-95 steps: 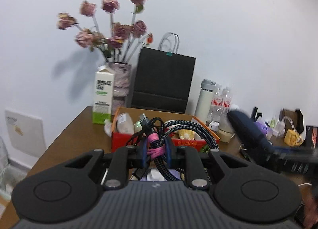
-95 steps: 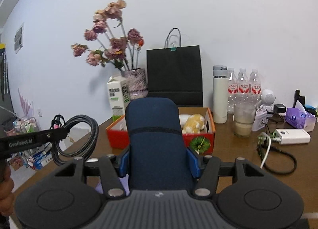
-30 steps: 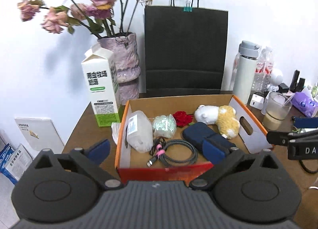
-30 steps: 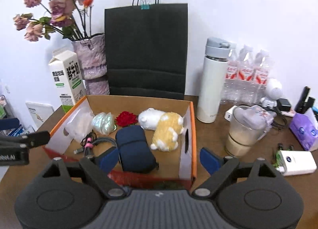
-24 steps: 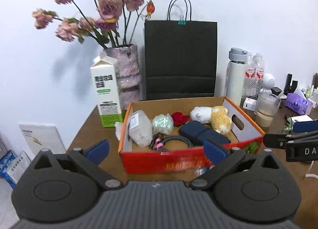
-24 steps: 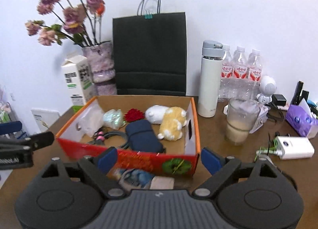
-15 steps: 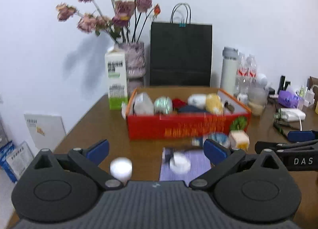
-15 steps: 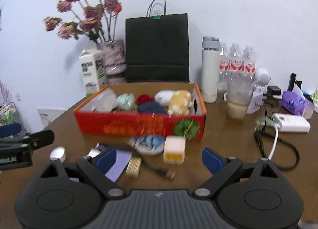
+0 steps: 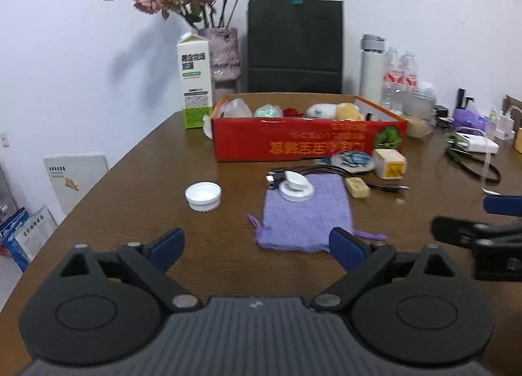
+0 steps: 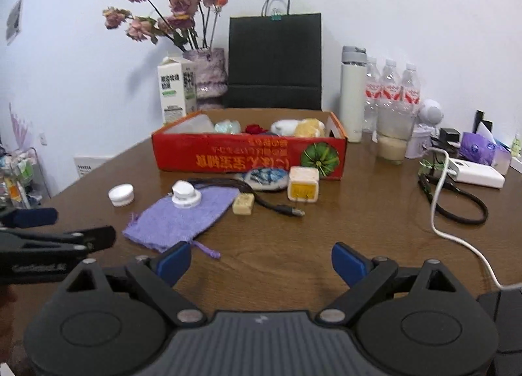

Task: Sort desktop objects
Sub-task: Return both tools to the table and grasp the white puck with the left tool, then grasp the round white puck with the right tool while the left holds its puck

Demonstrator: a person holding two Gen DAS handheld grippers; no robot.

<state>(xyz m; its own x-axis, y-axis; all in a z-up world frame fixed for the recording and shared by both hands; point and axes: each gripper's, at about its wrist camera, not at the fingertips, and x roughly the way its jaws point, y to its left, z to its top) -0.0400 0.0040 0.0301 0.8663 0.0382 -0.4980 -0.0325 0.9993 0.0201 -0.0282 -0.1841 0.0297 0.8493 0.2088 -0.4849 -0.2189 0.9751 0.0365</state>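
Observation:
A red cardboard box (image 9: 306,142) (image 10: 248,156) holds plush toys, a red flower and bags. In front of it lie a purple cloth pouch (image 9: 305,213) (image 10: 182,216), a white round charger (image 9: 295,185) (image 10: 185,194) on the pouch, a white jar lid (image 9: 203,196) (image 10: 121,194), a black cable (image 10: 257,195), a beige block (image 9: 357,186) (image 10: 243,203), a yellow-white charger cube (image 9: 390,164) (image 10: 302,184) and a blue patterned packet (image 10: 265,177). My left gripper (image 9: 257,245) is open and empty, near the pouch's near edge. My right gripper (image 10: 261,260) is open and empty over bare table.
Behind the box stand a milk carton (image 9: 194,81), a vase of dried roses (image 9: 222,53), a black paper bag (image 9: 295,46), a white flask (image 10: 352,89) and water bottles (image 10: 390,89). A power bank with cables (image 10: 476,173) lies at right. The table's left edge (image 9: 107,173) drops off.
Both grippers let go of the cable and the blue case into the box, then pulled back and down toward the near side of the table. The loose items are now in view.

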